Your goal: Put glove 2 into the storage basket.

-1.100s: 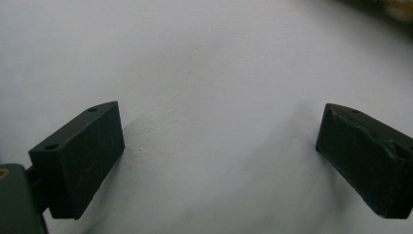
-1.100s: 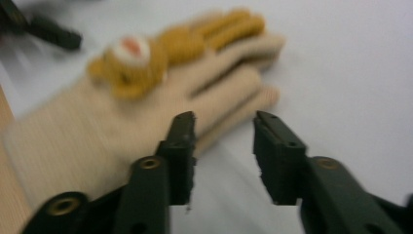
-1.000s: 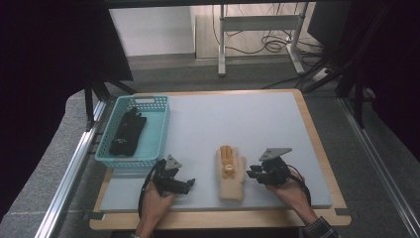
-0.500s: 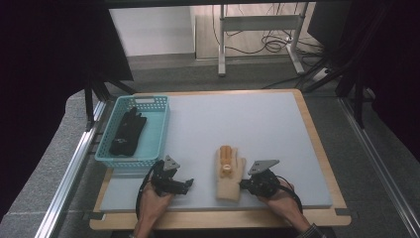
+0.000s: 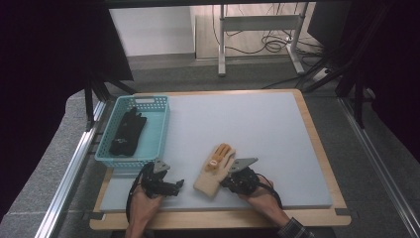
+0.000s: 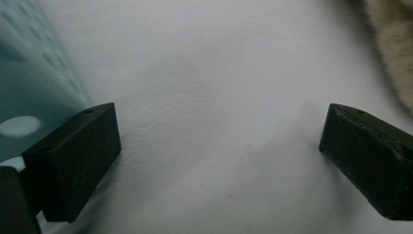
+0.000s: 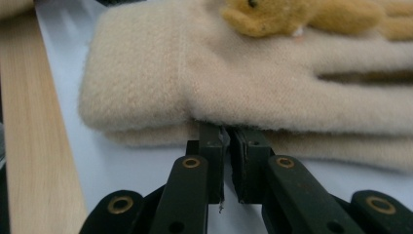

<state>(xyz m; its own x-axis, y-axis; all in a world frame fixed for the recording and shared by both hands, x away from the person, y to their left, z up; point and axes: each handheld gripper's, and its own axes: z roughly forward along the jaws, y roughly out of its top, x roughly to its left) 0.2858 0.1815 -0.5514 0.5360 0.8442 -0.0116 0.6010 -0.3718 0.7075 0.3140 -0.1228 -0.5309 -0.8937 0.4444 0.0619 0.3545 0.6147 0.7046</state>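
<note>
The cream glove [image 5: 213, 171] with an orange patch lies flat on the pale surface [image 5: 257, 129], near its front edge, fingers pointing away from the person. The right tool [image 5: 229, 179] sits at the glove's right edge; in the right gripper view its jaws have just been closing and stand almost together, their tips tucked under the edge of the glove [image 7: 234, 83], though whether they pinch any fabric cannot be told. The left tool [image 5: 173, 186] rests to the glove's left, released, jaws wide apart over bare surface. Behind it stands a blue basket [image 5: 157, 130] holding a black glove [image 5: 127, 131].
</note>
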